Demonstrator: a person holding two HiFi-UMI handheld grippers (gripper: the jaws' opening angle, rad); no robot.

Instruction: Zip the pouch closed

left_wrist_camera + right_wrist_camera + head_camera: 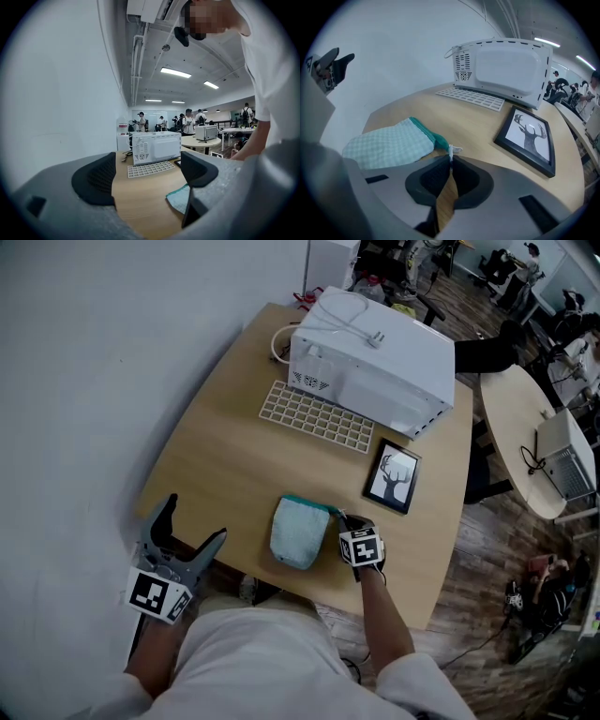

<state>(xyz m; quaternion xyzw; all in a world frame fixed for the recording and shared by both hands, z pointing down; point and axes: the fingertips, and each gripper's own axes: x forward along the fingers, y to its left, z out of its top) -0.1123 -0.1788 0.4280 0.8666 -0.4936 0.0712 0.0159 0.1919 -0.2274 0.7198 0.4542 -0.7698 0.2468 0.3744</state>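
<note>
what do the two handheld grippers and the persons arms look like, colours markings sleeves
The left gripper and right gripper are both grey moulded plastic, each with two broad curved jaws lined with black textured pads. Each carries a white cube with black square markers. No cables show. The person wears a white short-sleeved shirt, leaving the forearms bare.

No readable text, label, brand or number shows on anything in these views
</note>
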